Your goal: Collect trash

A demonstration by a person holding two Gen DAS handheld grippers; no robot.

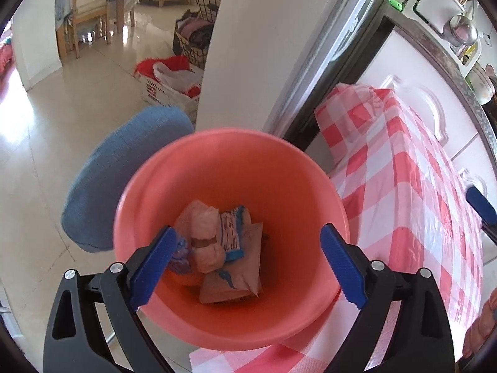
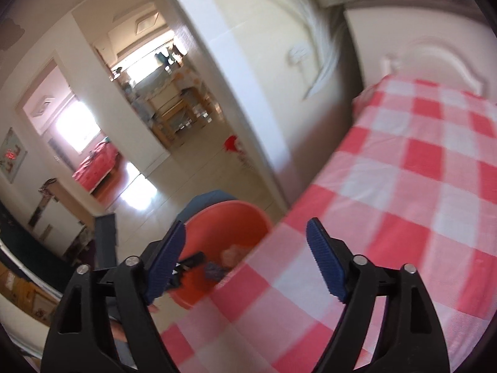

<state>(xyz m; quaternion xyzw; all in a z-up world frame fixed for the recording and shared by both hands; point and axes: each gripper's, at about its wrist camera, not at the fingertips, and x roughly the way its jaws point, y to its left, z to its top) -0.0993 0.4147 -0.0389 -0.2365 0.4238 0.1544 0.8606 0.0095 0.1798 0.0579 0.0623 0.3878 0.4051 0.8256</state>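
Both tongs gape empty, left tongs [image 1: 245, 261] over the wrapper-filled bucket [image 1: 279, 161] beside a blue, perhaps cushioned, stool [image 1: 118, 168].

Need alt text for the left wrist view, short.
The open left gripper hangs empty over a coral-pink bin holding crumpled tissue and snack wrappers. The bin stands beside a red-and-white checked tablecloth, with a blue cushion behind it.
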